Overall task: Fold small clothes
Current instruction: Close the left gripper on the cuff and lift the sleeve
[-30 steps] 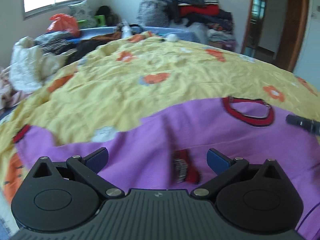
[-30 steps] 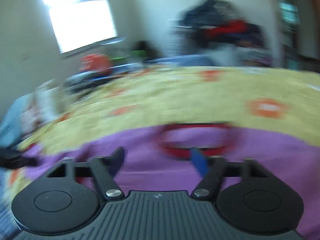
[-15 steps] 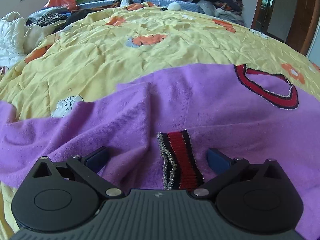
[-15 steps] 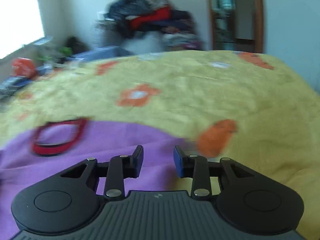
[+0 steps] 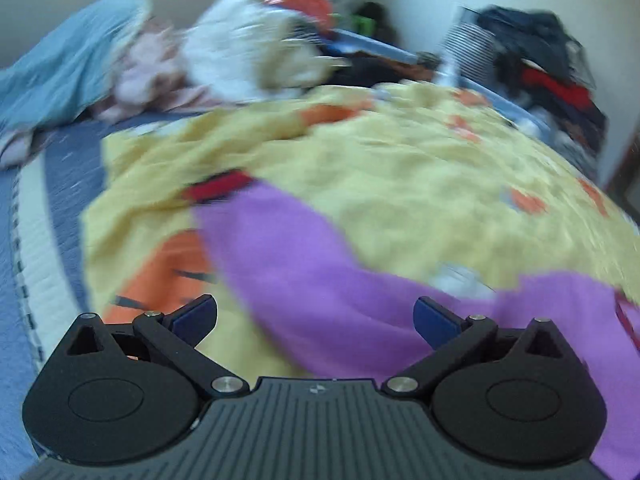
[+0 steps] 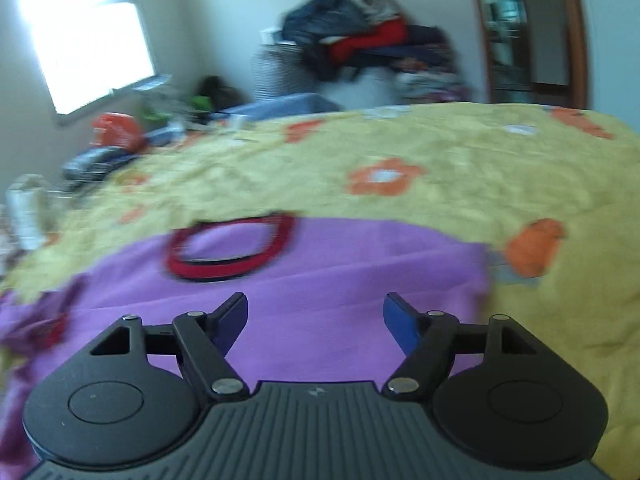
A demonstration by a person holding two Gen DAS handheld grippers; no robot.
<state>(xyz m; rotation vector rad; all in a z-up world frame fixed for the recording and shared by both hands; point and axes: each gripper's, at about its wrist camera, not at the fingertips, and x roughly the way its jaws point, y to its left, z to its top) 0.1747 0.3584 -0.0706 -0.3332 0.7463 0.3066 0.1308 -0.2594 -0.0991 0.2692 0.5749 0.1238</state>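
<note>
A purple sweater (image 6: pixel 320 264) lies spread on the yellow quilt (image 6: pixel 460 184), which has orange flowers printed across it. Its red neckline (image 6: pixel 230 250) faces up near the middle of the right wrist view, lying flat as a closed loop. In the left wrist view one sleeve (image 5: pixel 280 248) stretches out away from the body over the quilt, ending in a red cuff (image 5: pixel 218 188) (blurred, so the trim detail is lost).

The left gripper (image 5: pixel 316 316) hangs above the sleeve where it joins the body, its jaws spread wide with nothing between them; cloth shows in the gap but I cannot tell if the blue pads (image 5: pixel 434 318) touch it. The right gripper (image 6: pixel 316 320) hovers over the sweater's chest just below the neckline, its jaws also wide apart and empty.

Off the quilt's left edge a grey-blue mattress (image 5: pixel 44 216) shows, with a heap of pale clothes (image 5: pixel 248 56) beyond it. Against the far wall stands a dark pile of garments (image 6: pixel 360 40), with a bright window (image 6: pixel 88 40) to its left and a wooden door frame (image 6: pixel 576 32) to its right.
</note>
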